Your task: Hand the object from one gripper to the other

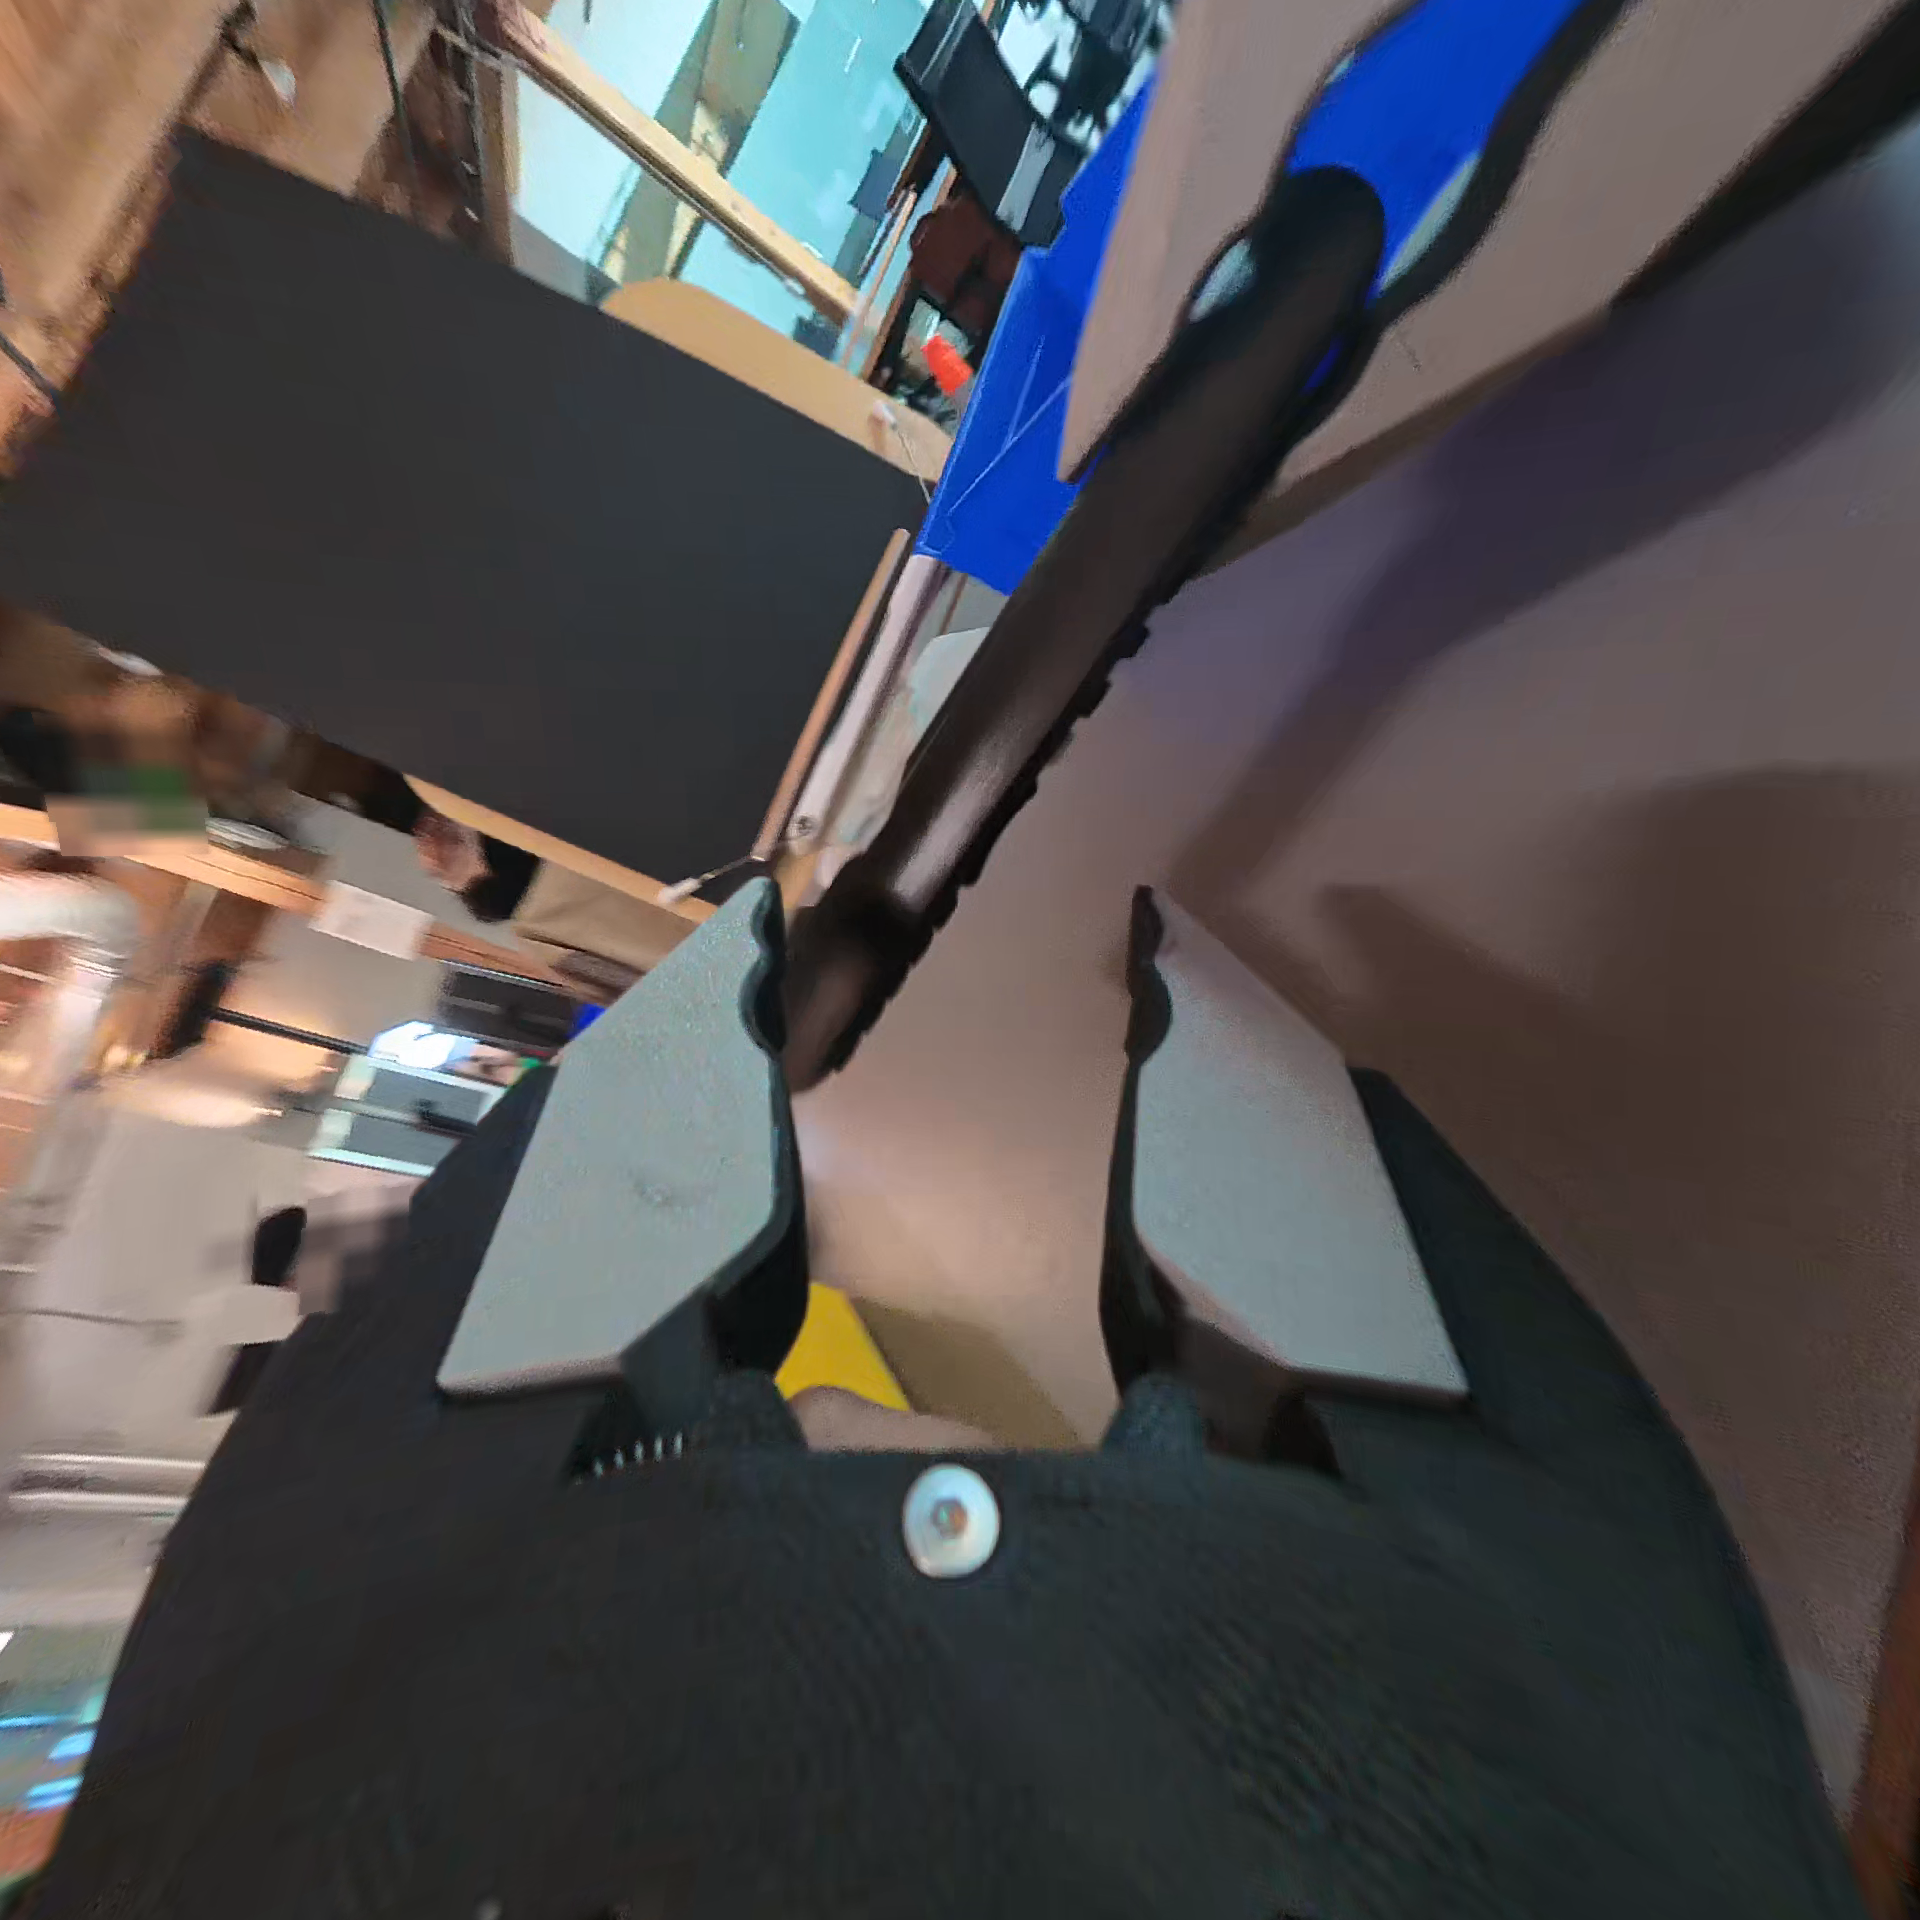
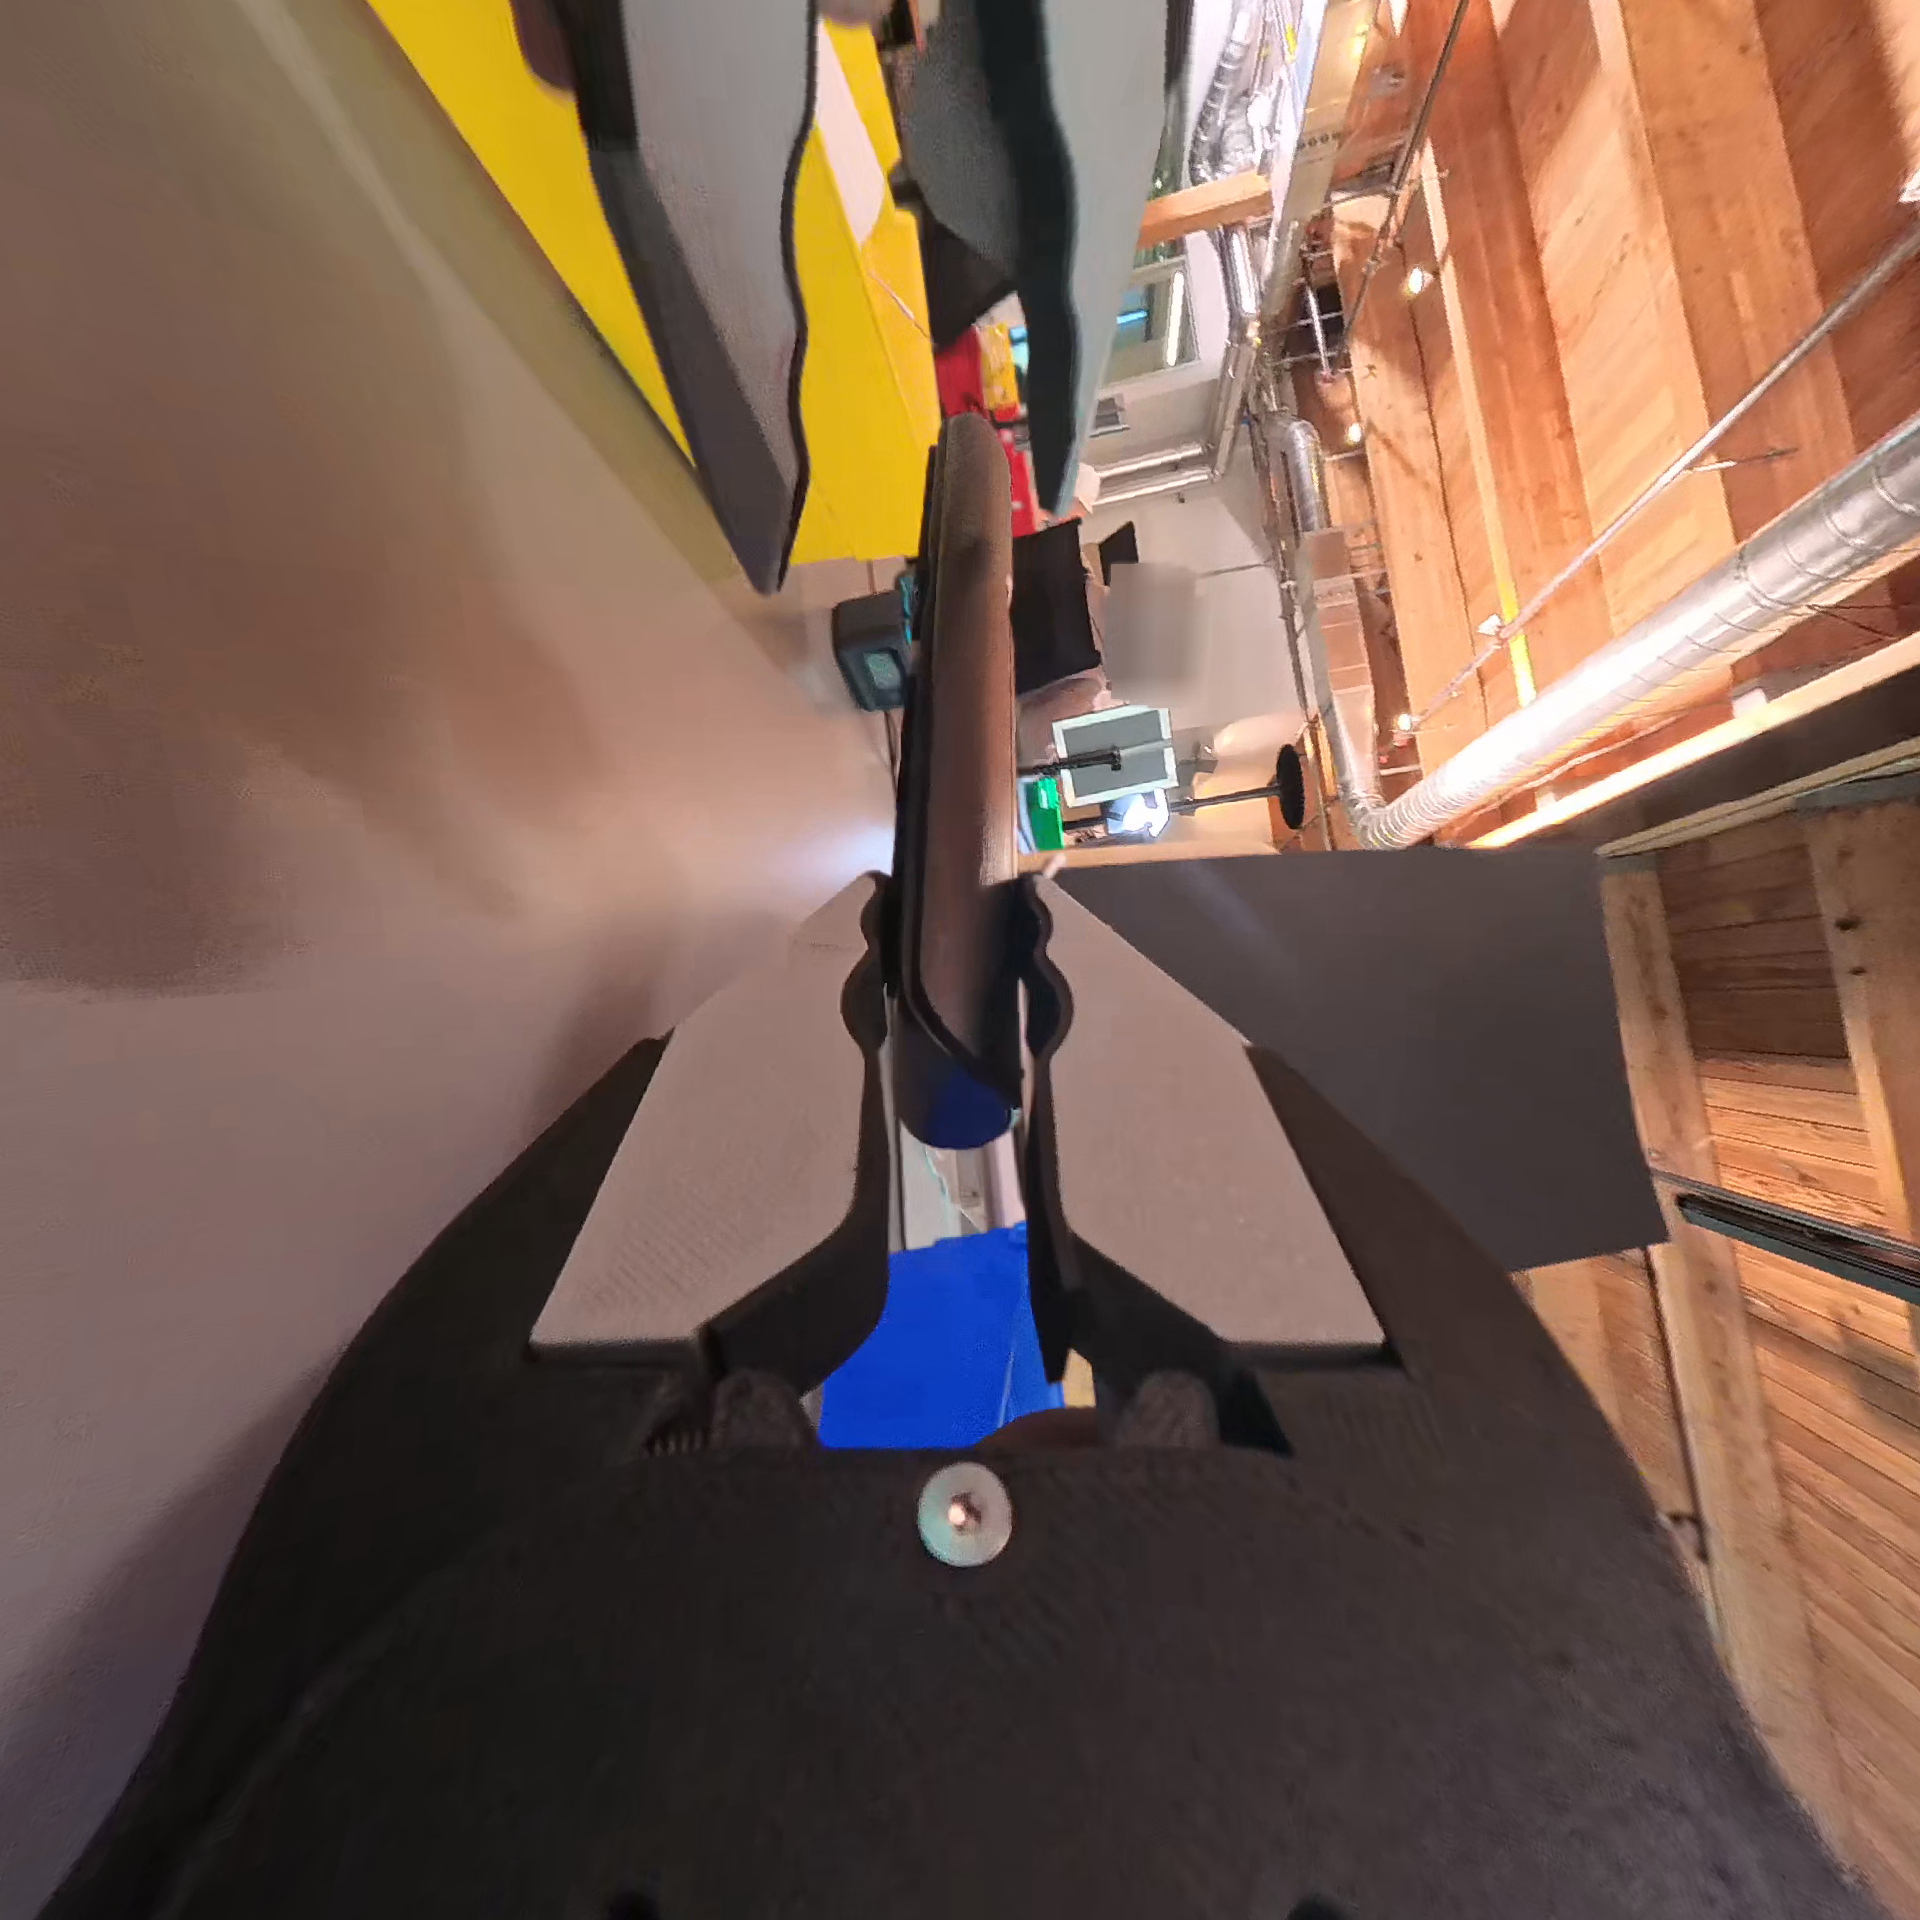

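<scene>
Black long object (image 2: 961, 748) is clamped in the right hand-held gripper (image 2: 956, 966); the left hand-held gripper (image 1: 951, 971) is open around its tip and probably must close next.

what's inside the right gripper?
The right gripper is shut on a long dark tool with a blue end. The clamped stretch is covered by the fingers. The left gripper is open beside it.
</scene>
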`<state>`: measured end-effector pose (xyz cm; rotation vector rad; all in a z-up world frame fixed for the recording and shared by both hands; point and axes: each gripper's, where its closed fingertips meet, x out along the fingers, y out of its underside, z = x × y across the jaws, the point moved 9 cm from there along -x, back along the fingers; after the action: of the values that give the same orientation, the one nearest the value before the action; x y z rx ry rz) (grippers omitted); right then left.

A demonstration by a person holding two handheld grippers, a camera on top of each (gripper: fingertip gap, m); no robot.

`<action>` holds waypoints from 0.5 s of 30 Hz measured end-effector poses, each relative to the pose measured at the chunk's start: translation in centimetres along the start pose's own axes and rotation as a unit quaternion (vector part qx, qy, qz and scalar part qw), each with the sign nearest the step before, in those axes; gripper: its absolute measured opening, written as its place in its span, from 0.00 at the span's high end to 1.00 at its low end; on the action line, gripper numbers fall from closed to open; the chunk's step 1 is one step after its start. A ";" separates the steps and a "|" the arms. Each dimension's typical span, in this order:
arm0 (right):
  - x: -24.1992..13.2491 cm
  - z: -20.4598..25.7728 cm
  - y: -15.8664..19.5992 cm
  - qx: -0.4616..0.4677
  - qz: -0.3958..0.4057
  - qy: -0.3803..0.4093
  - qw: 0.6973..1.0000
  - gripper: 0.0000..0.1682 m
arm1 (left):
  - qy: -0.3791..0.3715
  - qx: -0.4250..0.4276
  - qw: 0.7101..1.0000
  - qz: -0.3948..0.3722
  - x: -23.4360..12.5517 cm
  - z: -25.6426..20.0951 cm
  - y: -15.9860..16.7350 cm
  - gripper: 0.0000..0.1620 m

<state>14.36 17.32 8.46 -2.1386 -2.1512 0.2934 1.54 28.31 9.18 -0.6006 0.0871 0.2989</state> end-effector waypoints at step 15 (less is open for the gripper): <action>-3.1 -4.6 -1.1 0.285 -0.147 -0.032 0.946 0.81 | -0.163 0.017 0.985 -0.061 0.3 0.1 -1.1 0.86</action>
<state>14.27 14.58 13.34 -1.4894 -2.0423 0.8443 2.20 27.61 9.83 -0.5150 -0.2591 0.2738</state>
